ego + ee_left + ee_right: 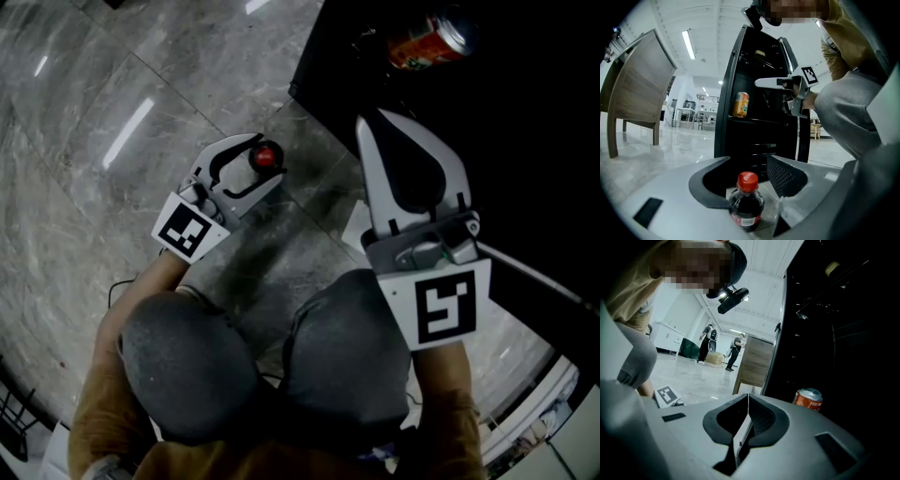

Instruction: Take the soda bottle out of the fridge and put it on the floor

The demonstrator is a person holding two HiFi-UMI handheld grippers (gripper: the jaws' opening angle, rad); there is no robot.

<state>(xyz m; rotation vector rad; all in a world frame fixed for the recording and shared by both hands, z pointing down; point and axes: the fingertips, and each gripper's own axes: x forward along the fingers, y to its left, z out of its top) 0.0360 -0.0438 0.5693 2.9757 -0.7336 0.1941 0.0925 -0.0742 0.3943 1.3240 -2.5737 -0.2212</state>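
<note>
The soda bottle (265,156), dark with a red cap, stands upright on the grey marble floor (84,159) in front of the open black fridge (506,103). My left gripper (259,167) is low around it with its jaws on either side. In the left gripper view the bottle (747,202) sits close to the left jaw, and a gap shows at the right pad (785,176), so the left gripper (749,161) is open. My right gripper (369,124) points at the fridge. In its own view the right gripper (748,397) is shut and empty.
An orange can (427,42) stands on a fridge shelf (754,121), also seen in the right gripper view (809,399). The person's knees (187,366) fill the near foreground. A wooden table (640,89) stands to the left. Two people (708,344) are far off.
</note>
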